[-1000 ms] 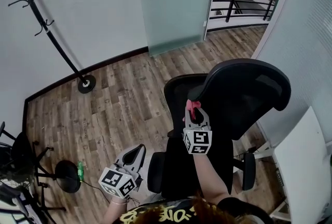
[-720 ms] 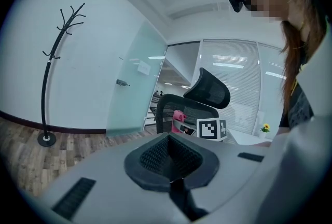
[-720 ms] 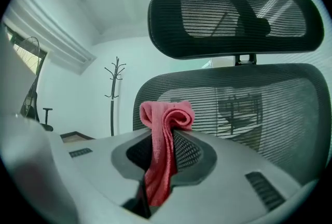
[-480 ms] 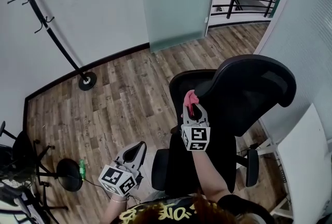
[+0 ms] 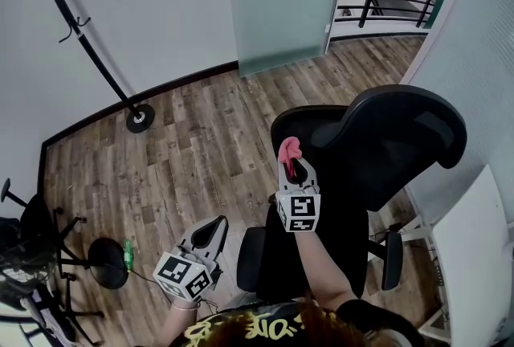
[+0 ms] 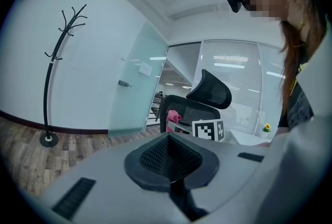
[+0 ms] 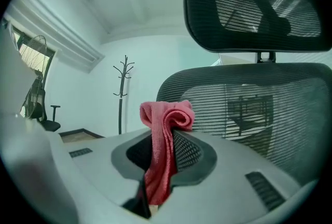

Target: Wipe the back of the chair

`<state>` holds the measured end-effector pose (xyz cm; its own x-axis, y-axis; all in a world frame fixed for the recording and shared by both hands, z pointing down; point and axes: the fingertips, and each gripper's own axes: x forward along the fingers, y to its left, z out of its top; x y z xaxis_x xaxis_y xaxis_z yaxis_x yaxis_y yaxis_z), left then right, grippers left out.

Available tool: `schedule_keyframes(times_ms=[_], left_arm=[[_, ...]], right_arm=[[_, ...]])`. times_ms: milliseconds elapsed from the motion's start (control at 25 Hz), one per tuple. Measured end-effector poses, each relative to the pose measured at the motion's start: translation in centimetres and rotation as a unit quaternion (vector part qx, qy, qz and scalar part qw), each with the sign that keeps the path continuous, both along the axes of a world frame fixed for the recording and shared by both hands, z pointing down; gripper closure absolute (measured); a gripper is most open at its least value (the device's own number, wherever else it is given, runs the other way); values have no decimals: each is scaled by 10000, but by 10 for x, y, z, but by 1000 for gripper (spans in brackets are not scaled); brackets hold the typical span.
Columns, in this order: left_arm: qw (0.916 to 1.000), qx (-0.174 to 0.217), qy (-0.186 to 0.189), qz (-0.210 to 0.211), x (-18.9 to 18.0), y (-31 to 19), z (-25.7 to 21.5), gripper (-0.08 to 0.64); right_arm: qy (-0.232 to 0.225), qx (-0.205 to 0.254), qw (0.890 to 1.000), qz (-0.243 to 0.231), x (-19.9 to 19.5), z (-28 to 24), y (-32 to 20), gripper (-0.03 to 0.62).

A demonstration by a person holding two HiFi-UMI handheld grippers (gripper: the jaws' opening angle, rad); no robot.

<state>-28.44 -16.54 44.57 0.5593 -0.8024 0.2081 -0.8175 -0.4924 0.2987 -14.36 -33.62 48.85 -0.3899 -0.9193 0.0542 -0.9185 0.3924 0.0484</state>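
Mesh chair (image 5: 385, 144) on plank floor (image 5: 185, 153)

My right tool (image 5: 296, 171) is raised in front of me on an outstretched forearm (image 5: 323, 267), pointing away, its jaws clamped on a pink cloth (image 5: 287, 149) that bunches above the tips. My left tool (image 5: 214, 226) hangs low at my left side, jaws pressed together and empty.

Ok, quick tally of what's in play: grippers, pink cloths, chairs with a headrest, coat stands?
Grippers: 2, the left gripper and the right gripper
Pink cloth: 1, clamped in the right gripper
Chair with a headrest: 1
Coat stand: 1
Total: 5
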Motion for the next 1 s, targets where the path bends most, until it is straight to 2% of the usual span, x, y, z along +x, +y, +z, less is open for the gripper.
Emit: schedule_keyframes(times_ms=[360,560,760,1000], left_arm=[[10000,-11,-9,-62,5,6,3,569],[10000,19,-6,31,19,4,-3,569],[9998,91,0,189,43,2,-10,569],[9984,107,43,561,100,6,-15,569]], right_arm=[[80,-107,9986,-513,-18,4,8,525],[109,-110,9976,-681,-12,-2,23,525],[206,-100,9977,-645,21,-4,39,523],[255,-139,9991,-303,93,-8,56,525]])
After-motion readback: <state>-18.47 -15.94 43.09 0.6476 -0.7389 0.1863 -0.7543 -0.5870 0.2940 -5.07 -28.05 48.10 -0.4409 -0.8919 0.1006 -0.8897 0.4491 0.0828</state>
